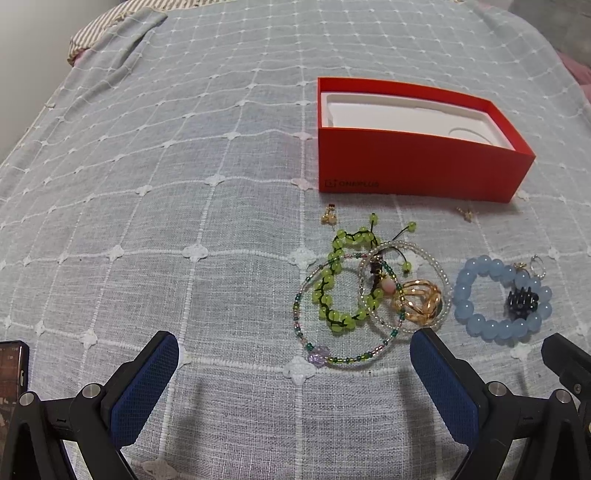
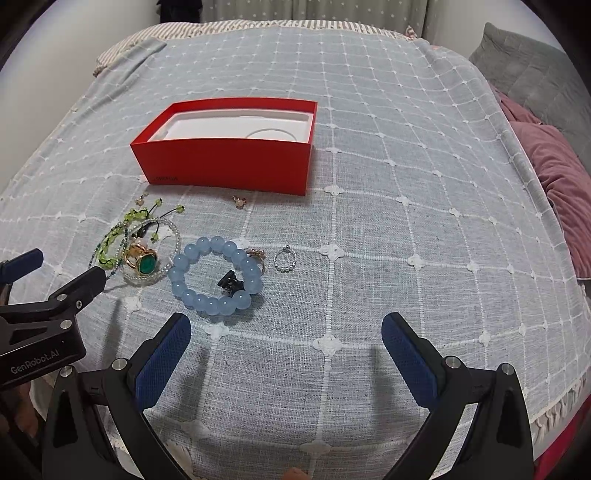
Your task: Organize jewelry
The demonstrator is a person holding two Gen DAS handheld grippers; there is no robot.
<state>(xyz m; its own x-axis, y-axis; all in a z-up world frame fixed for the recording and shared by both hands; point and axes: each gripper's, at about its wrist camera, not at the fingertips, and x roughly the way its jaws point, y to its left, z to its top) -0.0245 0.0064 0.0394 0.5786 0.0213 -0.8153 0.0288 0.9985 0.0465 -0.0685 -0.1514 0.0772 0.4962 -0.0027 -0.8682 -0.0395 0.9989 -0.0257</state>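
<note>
An open red box (image 1: 417, 173) with a white insert stands on the checked blue cloth. In front of it lies a tangle: a green bead bracelet (image 1: 334, 295), a thin multicolour bracelet (image 1: 317, 356), a clear bead bracelet and a gold ring (image 1: 423, 301). To their right, a blue bead bracelet (image 2: 201, 301) encircles a black clip (image 2: 229, 282), with a small beaded ring (image 2: 285, 259) beside it. Two small earrings (image 1: 328, 216) (image 1: 466, 213) lie near the box. My left gripper (image 1: 295, 343) is open just short of the tangle. My right gripper (image 2: 288, 325) is open, right of the blue bracelet.
The cloth covers a bed. Pink pillows (image 2: 554, 177) and a grey cushion (image 2: 528, 66) lie along its right side, with striped fabric (image 1: 96, 33) at the far left corner. A dark phone-like object (image 1: 13, 369) sits by my left finger. Bare cloth spreads to the right and far side.
</note>
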